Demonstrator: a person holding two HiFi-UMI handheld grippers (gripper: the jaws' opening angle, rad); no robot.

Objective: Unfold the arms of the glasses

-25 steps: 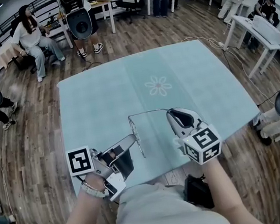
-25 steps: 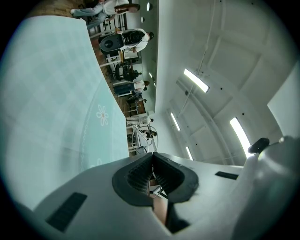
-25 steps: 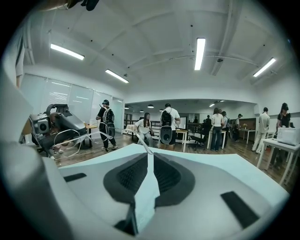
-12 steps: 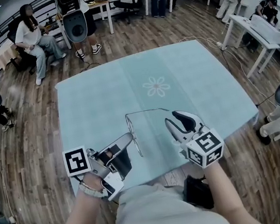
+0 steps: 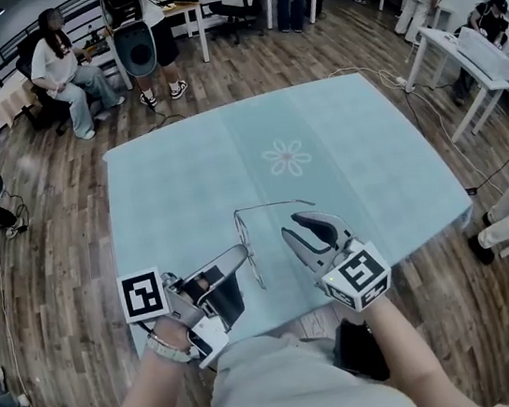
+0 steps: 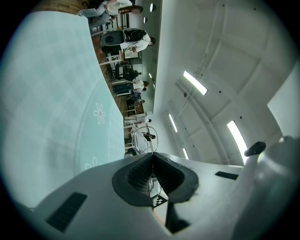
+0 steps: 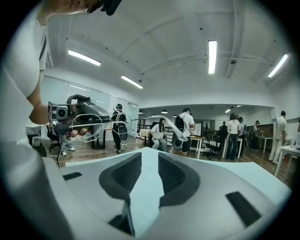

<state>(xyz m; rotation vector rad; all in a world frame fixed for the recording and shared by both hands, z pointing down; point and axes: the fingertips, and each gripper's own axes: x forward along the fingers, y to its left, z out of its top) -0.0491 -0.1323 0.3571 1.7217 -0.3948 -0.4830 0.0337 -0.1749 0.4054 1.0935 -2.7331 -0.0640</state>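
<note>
The thin wire glasses (image 5: pixel 236 216) hover over the teal tablecloth (image 5: pixel 320 131) near its front edge. My left gripper (image 5: pixel 241 251) is shut on the front frame beside a lens, and in the left gripper view the pads (image 6: pixel 140 171) pinch the wire rim (image 6: pixel 157 138). One arm (image 5: pixel 274 205) sticks out to the right, unfolded. My right gripper (image 5: pixel 298 227) hangs just below that arm, clear of it. Its jaws have just opened wide, then eased in slightly, with only cloth showing between them. In the right gripper view (image 7: pixel 149 157) the glasses' arm (image 7: pixel 174 127) floats ahead.
The table's front edge runs just under both grippers. A white desk (image 5: pixel 473 51) stands to the right on the wooden floor. Several people sit and stand beyond the table's far side (image 5: pixel 59 70).
My right gripper has let go of the arm's tip, opened, and slid left and toward me. The left gripper and the glasses have stayed where they were.
</note>
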